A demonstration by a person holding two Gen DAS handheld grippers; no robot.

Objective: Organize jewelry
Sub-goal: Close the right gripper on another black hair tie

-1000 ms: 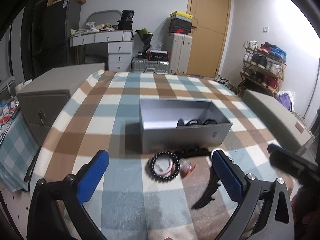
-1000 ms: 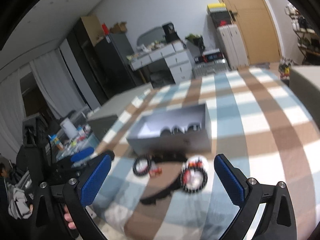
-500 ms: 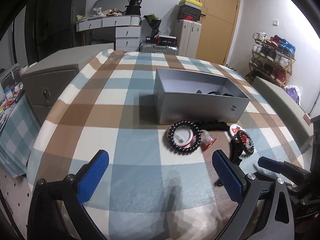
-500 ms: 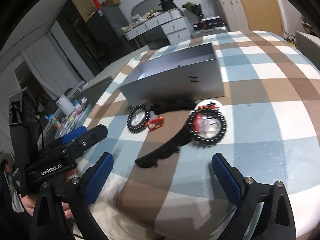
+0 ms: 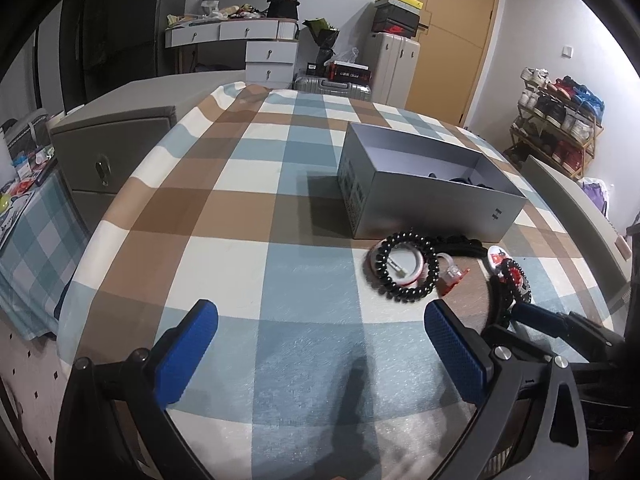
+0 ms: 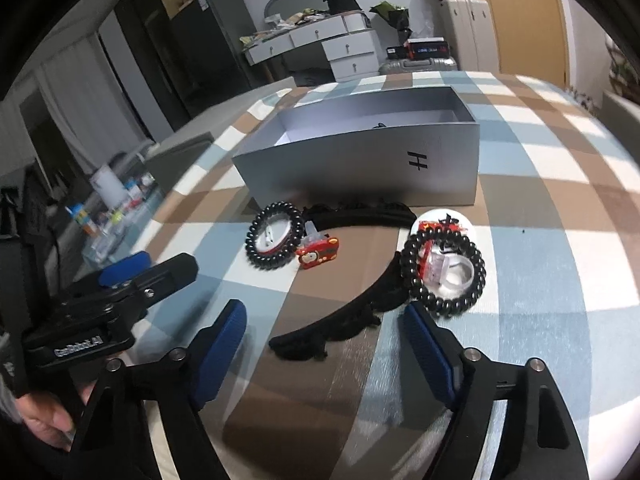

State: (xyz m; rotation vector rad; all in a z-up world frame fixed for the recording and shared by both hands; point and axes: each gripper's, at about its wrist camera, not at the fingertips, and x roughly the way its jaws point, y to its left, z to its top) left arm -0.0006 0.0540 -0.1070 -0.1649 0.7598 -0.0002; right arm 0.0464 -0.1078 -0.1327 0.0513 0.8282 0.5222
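Note:
An open grey box (image 5: 432, 196) (image 6: 360, 164) stands on the checked tablecloth, with dark items inside. In front of it lie a black bead bracelet (image 5: 402, 266) (image 6: 275, 241) around a round white piece, a small red charm (image 6: 318, 253), a black headband (image 6: 352, 312), and a second bead bracelet (image 6: 442, 270) over a clear ring on a white badge. My left gripper (image 5: 320, 344) is open, low over the cloth to the left of the jewelry. My right gripper (image 6: 322, 334) is open, its fingers on either side of the headband's near end.
A grey cabinet (image 5: 108, 148) stands left of the table and a grey bench (image 5: 572, 196) on the right. White drawers, suitcases, a door and a shoe rack (image 5: 560, 116) are behind. The left gripper's body (image 6: 108, 320) shows at left in the right wrist view.
Both grippers have dropped lower and closer to the jewelry. The right gripper has moved in over the headband. The jewelry and box have not moved.

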